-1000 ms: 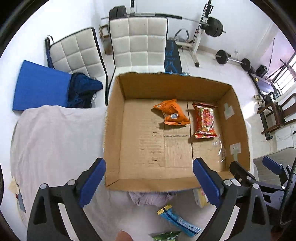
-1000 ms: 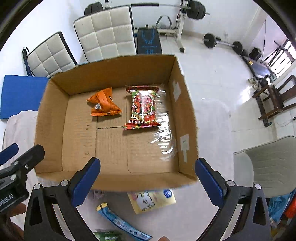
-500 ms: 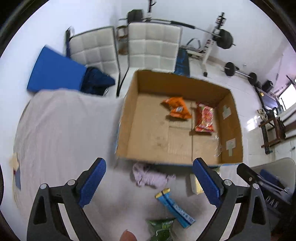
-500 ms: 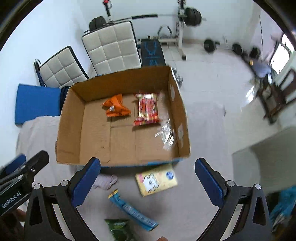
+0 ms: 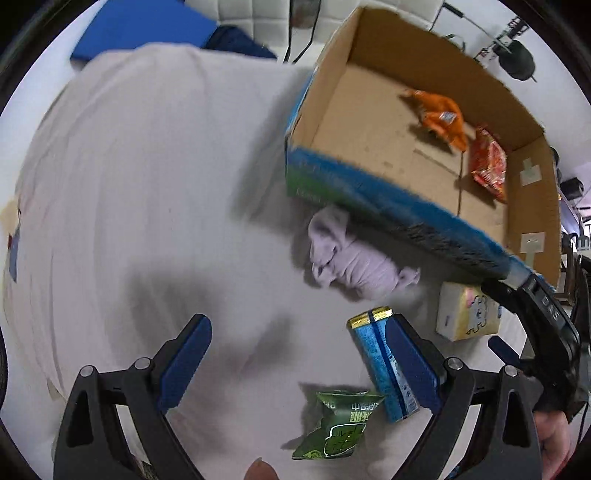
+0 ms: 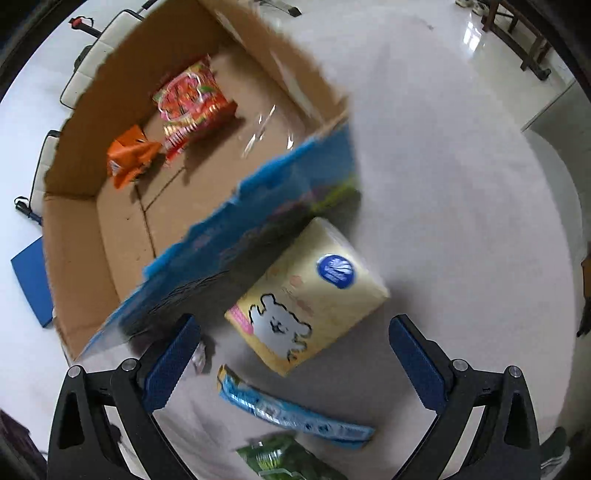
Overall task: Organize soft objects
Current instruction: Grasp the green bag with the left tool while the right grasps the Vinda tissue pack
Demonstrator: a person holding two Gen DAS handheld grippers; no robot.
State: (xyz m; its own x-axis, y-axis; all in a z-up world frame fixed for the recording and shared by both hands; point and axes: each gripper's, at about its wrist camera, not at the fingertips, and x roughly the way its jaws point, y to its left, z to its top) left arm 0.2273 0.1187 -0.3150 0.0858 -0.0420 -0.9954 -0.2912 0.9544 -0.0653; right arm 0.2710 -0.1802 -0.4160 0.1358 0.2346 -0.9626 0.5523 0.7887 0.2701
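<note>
A cardboard box point(image 5: 332, 92) point(image 6: 122, 229) stands on the white-covered table and holds an orange packet point(image 5: 441, 118) point(image 6: 129, 155) and a red snack bag point(image 5: 487, 166) point(image 6: 192, 99). In front of it lie a lilac cloth point(image 5: 351, 258), a yellow tissue pack point(image 5: 465, 314) point(image 6: 310, 299), a blue packet point(image 5: 384, 365) point(image 6: 291, 413) and a green packet point(image 5: 340, 424) point(image 6: 280, 458). My left gripper point(image 5: 299, 365) is open, low over the table, the blue packet by its right finger. My right gripper point(image 6: 291, 362) is open just before the tissue pack.
The other hand-held gripper point(image 5: 535, 306) shows at the right of the left wrist view. White chairs point(image 6: 107, 37) and a blue mat point(image 5: 140, 29) stand behind the table. A wooden chair point(image 6: 517, 33) stands on the floor to the right.
Both grippers have dropped and moved close to the items in front of the box, so the box now looms at the top of each view. Both stay open.
</note>
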